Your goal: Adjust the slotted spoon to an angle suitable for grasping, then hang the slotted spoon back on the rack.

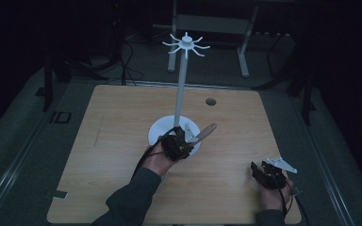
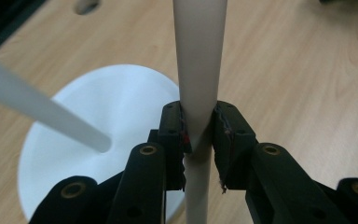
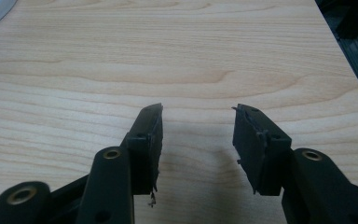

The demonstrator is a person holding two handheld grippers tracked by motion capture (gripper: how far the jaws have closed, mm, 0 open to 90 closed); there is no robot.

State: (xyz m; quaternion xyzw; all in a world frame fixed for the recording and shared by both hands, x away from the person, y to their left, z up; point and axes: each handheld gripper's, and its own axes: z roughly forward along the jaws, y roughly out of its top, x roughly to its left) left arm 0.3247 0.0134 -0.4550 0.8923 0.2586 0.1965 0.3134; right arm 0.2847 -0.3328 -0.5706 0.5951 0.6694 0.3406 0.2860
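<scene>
Wooden spoon handle (image 2: 199, 70) sits squeezed by the left gripper (image 2: 199, 140), near the white stand (image 1: 181, 84) mid-table. Far right, the right gripper (image 3: 198, 135) gapes over bare table (image 3: 177, 56).

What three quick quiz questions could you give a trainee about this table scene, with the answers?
1. True or false: the left gripper is clamped on a wooden-handled utensil.
2. Which stands open over bare table? A) left gripper B) right gripper
3. Fill in: the white stand rises from a round ____ base.

Key
1. True: the left gripper view shows both pads pressed on the pale handle.
2. B: the right gripper's jaws stand apart with nothing between them.
3. white
</scene>
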